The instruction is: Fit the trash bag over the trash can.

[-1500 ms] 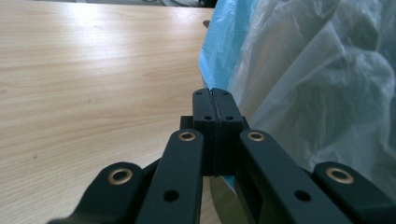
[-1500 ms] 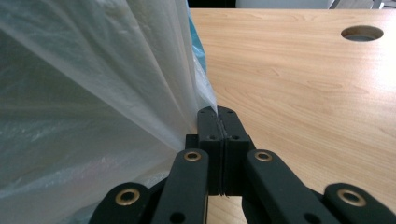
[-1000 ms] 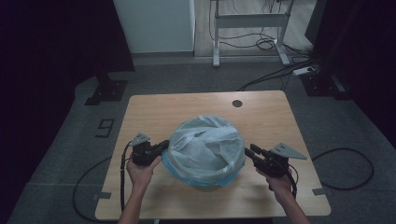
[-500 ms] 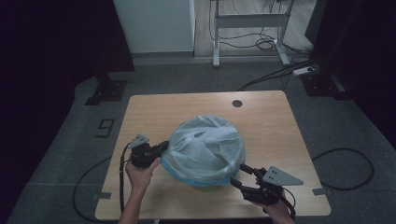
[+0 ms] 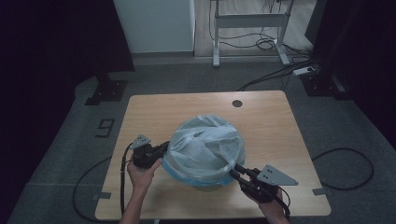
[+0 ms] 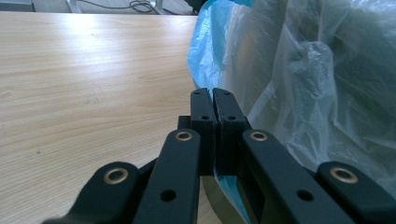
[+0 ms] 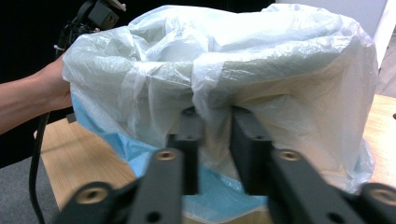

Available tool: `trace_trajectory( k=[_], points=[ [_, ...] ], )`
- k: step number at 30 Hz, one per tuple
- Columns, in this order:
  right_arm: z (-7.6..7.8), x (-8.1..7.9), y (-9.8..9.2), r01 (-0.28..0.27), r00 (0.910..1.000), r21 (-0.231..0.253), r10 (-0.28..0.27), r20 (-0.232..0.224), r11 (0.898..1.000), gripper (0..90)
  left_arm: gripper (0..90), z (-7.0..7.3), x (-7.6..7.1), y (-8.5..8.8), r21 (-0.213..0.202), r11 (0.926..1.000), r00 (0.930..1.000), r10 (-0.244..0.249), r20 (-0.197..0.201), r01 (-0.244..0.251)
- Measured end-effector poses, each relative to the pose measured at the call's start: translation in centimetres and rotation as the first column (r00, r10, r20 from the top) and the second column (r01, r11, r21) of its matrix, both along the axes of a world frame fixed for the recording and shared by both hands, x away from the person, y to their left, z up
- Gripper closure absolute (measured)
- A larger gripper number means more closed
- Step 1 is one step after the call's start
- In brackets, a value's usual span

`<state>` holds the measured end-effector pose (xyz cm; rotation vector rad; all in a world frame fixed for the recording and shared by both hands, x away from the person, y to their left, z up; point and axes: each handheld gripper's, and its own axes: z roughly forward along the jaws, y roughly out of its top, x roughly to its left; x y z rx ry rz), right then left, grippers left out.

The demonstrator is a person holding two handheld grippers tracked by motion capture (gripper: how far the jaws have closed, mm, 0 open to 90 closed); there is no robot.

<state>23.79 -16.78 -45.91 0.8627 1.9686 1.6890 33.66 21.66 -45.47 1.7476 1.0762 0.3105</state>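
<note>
The bag (image 5: 205,147), a clear plastic liner with a blue one under it, is pulled over a bin that stands on the near half of the wooden table (image 5: 154,109), between the two hands. Closest to the person, the right gripper (image 5: 233,171) reaches the bag's near right rim from the table's front edge, its grey plate pointing right. In the right gripper view its jaws stand a little apart, with a fold of the clear plastic (image 7: 212,100) hanging down between them; whether they pinch it I cannot tell. The blue liner (image 7: 140,140) shows below the clear one there.

A little farther in, the left gripper (image 5: 164,148) meets the bag's left side, held by the left hand (image 5: 142,170), with its cable looping down toward the table's front edge. In the left gripper view its jaws are pressed together just beside the plastic, with blue film (image 6: 205,51) beyond the tips and under them; it is not clear whether any film is caught between them.

Beyond the bag the far half of the table is bare wood with a small round dark hole (image 5: 237,103) near the far edge. Past the table lie grey floor, cables (image 5: 280,72), and the legs of a metal stand (image 5: 247,23).
</note>
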Motion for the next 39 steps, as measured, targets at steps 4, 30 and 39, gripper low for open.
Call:
trace_trajectory(
  k=[4,30,39],
  points=[
    [0.0,0.0,-0.1,-0.007,1.0000,-0.003,0.007,0.000,1.000,88.9,88.0,0.0,0.0,-0.1,0.004,1.0000,1.0000,-0.002,-0.001,0.002],
    [-5.2,1.9,-0.3,-0.002,0.9870,-0.084,-0.011,-0.160,0.996,81.6,77.8,-1.4,-0.9,0.5,0.052,0.9987,0.9979,0.005,-0.064,-0.002],
    [-4.1,0.9,-1.1,0.036,0.9957,-0.002,-0.036,-0.085,0.999,45.3,28.0,0.7,-2.4,3.3,0.008,0.9999,0.9994,0.007,0.035,-0.008]
  ],
)
